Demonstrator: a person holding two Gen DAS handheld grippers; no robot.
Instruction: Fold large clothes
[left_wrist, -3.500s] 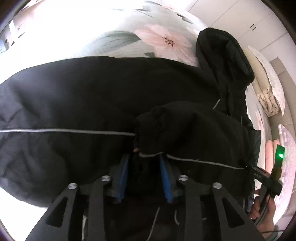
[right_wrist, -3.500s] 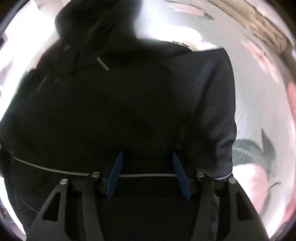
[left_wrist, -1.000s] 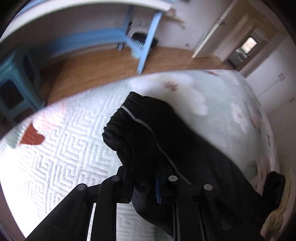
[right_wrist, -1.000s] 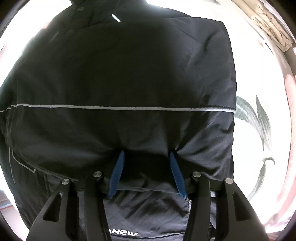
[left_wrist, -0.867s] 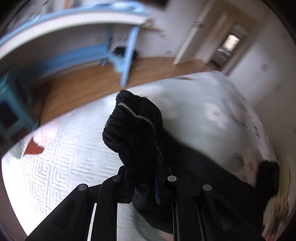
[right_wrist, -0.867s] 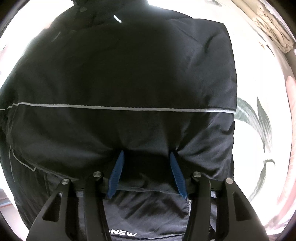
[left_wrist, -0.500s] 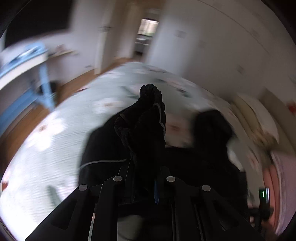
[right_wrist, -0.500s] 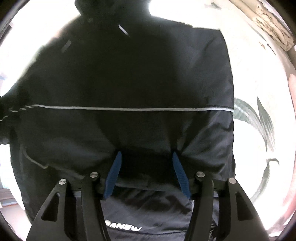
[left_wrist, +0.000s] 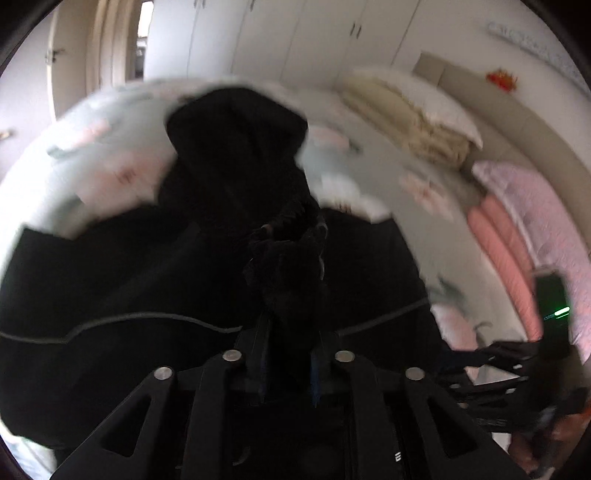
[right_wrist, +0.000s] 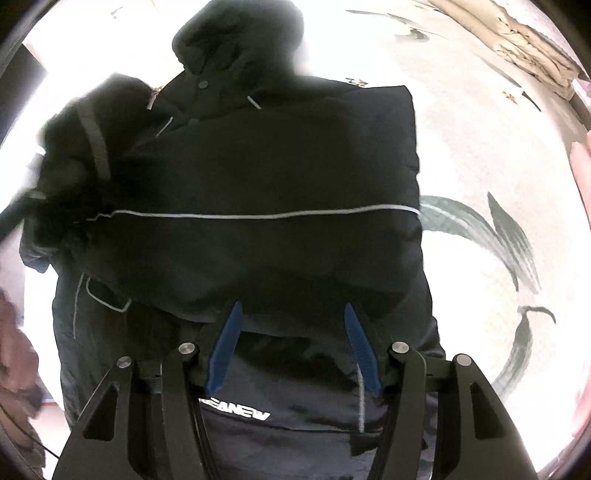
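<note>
Folding a sleeve (left_wrist: 284, 258) across the black hooded jacket (right_wrist: 266, 177), which lies spread on the floral bedspread (right_wrist: 480, 155). My left claw (left_wrist: 286, 365) is clamped narrow on the bunched sleeve, held above the jacket body. My right claw (right_wrist: 291, 339) stands wide, blue fingers (right_wrist: 225, 343) resting on the lower front near the hem; it grips nothing. Judgement: sleeve fold in progress. The next move calls for laying the sleeve flat on the chest, then releasing.

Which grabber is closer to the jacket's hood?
Left. The left gripper, clamping a bunched sleeve, is raised toward the hood. The right gripper sits open down by the jacket's hem.
</note>
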